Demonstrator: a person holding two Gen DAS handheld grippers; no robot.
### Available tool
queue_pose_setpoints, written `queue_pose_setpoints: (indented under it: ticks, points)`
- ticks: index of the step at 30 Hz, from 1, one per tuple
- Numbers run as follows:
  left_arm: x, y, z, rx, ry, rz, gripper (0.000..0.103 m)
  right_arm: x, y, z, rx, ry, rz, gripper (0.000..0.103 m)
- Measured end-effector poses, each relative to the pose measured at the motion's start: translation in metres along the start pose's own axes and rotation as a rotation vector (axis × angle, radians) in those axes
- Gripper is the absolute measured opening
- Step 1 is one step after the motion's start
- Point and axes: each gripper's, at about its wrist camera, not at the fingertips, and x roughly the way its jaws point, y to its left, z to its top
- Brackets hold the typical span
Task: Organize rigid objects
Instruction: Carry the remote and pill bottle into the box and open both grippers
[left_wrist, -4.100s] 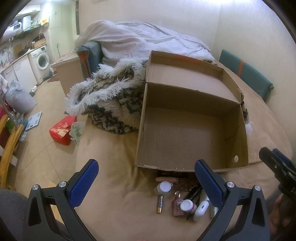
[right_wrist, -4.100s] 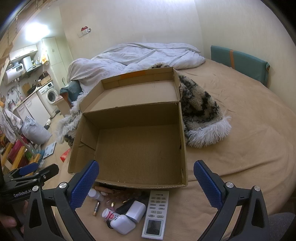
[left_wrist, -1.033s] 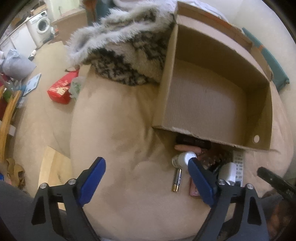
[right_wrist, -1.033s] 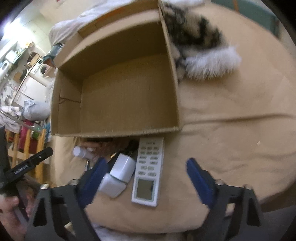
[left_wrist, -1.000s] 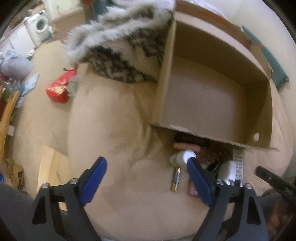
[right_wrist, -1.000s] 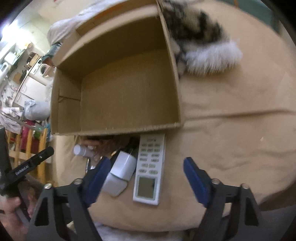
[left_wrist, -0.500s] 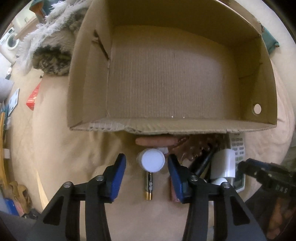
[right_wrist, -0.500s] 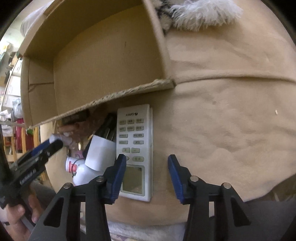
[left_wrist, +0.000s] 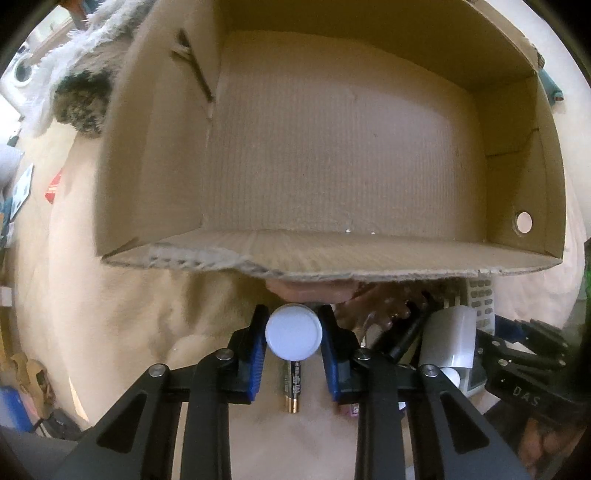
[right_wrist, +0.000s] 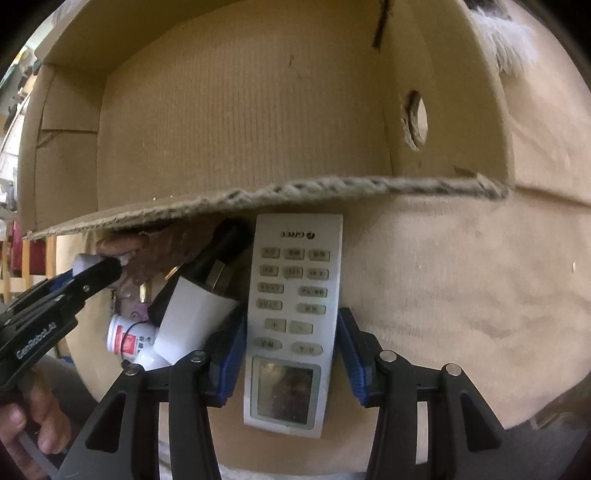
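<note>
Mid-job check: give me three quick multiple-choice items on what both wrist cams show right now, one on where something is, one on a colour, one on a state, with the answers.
1. Where does the remote lie?
A. inside the box
B. on the bed just outside the box's near wall
C. on the floor

2. What colour is the cap between the left gripper's pads?
A. red
B. black
C. white

3. What does the box hold?
A. nothing visible
B. the remote
C. a battery

Answers:
1 B: in the right wrist view its top end sits under the box's torn near edge, with the right gripper straddling its lower half.
2 C: the round cap reads plain white against the blue pads.
3 A: both views show only bare cardboard floor; the battery lies outside on the bed.
</note>
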Motion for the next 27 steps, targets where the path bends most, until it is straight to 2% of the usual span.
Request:
queue_pose_setpoints:
  ticks: [4, 9, 16, 20, 27]
  points:
    - [-0.009, 0.008, -0.007, -0.043, 0.002, -0.013, 0.024, -0.008, 0.003, -0.007, -0.013, -0.034, 0.012, 0.048]
    - [-0.029, 0.020, -0.015, -0.082, -0.036, 0.007, 0.024, -0.031, -0.012, -0.019, 0.032, -0.062, 0.083, 0.047]
    - [-0.063, 0.025, -0.029, -0.099, -0.132, 0.049, 0.024, -0.070, -0.017, -0.041, 0.015, -0.113, 0.142, 0.046]
    - [-0.088, 0.027, -0.031, -0.106, -0.191, 0.062, 0.024, -0.088, -0.002, -0.055, -0.027, -0.183, 0.128, 0.046]
    - [-0.129, 0.005, -0.037, -0.063, -0.340, 0.060, 0.024, -0.138, 0.001, -0.048, -0.063, -0.310, 0.143, 0.046]
